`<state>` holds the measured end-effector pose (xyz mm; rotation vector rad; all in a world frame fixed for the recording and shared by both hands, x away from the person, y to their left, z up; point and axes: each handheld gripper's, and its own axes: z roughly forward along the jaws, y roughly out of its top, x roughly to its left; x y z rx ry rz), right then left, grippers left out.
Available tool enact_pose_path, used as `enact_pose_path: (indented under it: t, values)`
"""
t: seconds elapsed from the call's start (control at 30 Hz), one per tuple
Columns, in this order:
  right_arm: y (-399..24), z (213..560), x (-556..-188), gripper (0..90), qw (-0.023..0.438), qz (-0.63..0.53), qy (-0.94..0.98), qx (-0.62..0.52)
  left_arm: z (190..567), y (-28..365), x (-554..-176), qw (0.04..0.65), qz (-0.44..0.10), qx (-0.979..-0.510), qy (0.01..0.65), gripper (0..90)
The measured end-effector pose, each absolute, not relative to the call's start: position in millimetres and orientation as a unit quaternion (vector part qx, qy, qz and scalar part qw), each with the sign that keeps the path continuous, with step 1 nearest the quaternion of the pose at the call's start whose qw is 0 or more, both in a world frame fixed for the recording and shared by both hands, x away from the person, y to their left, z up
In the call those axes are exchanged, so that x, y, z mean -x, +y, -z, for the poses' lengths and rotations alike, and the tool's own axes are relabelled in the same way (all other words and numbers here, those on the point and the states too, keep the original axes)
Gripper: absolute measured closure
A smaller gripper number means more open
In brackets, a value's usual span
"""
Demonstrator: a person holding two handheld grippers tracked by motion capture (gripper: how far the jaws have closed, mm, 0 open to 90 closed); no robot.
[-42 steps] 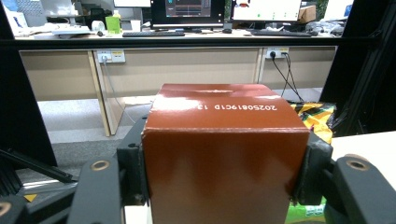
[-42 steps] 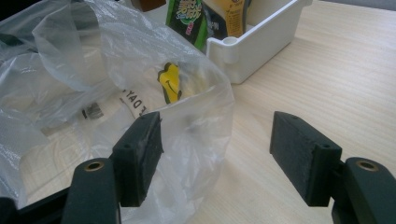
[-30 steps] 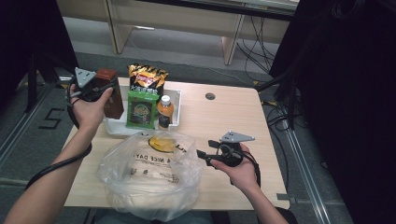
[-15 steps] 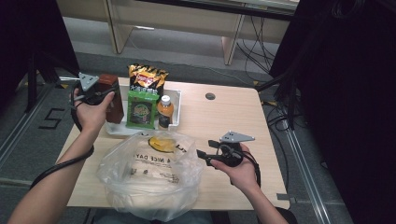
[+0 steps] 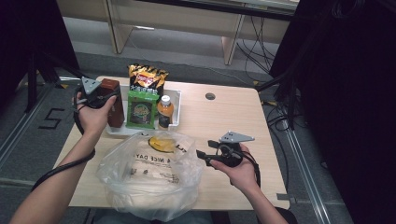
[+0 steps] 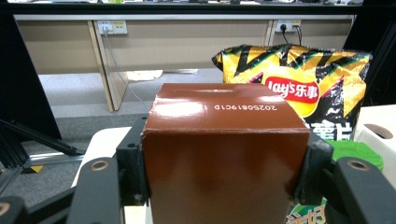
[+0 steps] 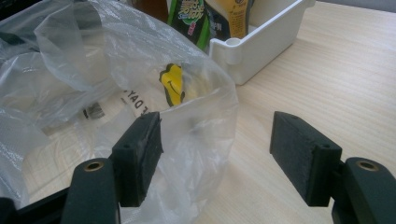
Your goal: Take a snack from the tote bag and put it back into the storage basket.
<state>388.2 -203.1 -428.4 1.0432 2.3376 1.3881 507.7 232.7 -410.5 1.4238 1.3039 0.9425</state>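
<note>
Left gripper view: the left gripper (image 6: pixel 224 186) clamps the brown box (image 6: pixel 224 154) by its sides — stiff, glossy, likely slippery — while the right gripper (image 7: pixel 224 156) gapes empty beside the plastic bag (image 7: pixel 93 93).

Spread fingers (image 7: pixel 140 154) beside plastic bag (image 7: pixel 93 70)

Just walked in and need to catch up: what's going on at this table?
A person is packing snacks into a clear plastic bag. The left gripper is shut on a brown box at the white tray, which also holds a chip bag, a green packet and a bottle. The right gripper waits open at the bag's rim.
</note>
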Motion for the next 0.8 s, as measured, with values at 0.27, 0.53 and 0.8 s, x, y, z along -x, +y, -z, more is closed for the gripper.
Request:
enact_pose_path:
  t: [0.27, 0.53, 0.8]
  values:
    - [-203.3, 428.6, -388.4, 34.8, 0.115, -0.474, 0.798, -0.354, 418.2, 231.7, -509.6, 0.468, -0.38, -0.585, 0.542, 36.4]
    - [-201.9, 428.2, -386.8, 34.6, 0.11, -0.474, 0.796, -0.36, 418.8, 232.8, -509.8, 0.467, -0.377, -0.587, 0.544, 35.8]
    - [-201.3, 428.7, -386.6, 34.3, 0.114, -0.474, 0.797, -0.357, 419.8, 236.1, -507.1, 0.47, -0.367, -0.586, 0.548, 25.1]
